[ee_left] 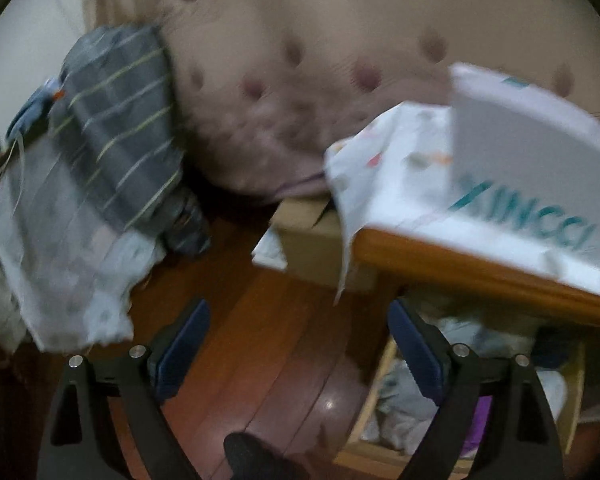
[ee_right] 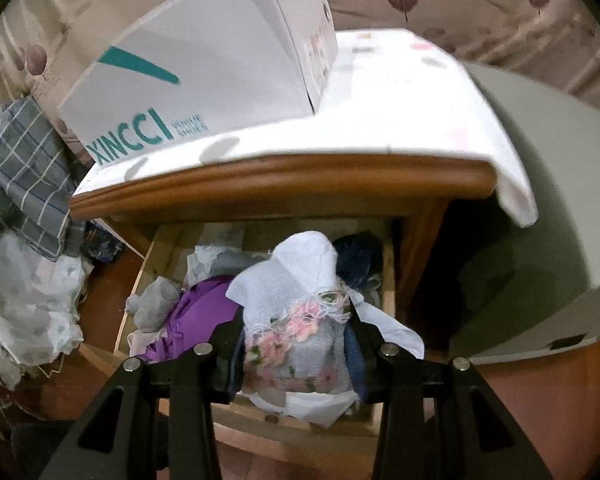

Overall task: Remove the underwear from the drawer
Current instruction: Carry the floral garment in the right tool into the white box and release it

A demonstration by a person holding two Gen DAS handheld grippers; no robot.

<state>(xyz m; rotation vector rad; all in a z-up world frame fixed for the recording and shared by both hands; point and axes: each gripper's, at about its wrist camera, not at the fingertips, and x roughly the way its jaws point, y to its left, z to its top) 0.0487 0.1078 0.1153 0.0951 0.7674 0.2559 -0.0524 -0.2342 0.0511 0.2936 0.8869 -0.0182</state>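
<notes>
Right claw [ee_right: 298,354] is clamping white lace underwear [ee_right: 296,304] with pink flowers, holding it just above the open drawer [ee_right: 388,280] full of clothes. Left claw [ee_left: 298,350] is hanging spread apart, gripping nothing, over wood floor [ee_left: 260,340] beside the drawer. XINCCI box [ee_right: 204,76] is sitting on the counter [ee_right: 284,178].

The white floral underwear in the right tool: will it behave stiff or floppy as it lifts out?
Probably floppy: the white floral underwear bunches and drapes past the right tool. Likely light, being thin mesh. Its loose threads might snag on clothes in the drawer.
</notes>
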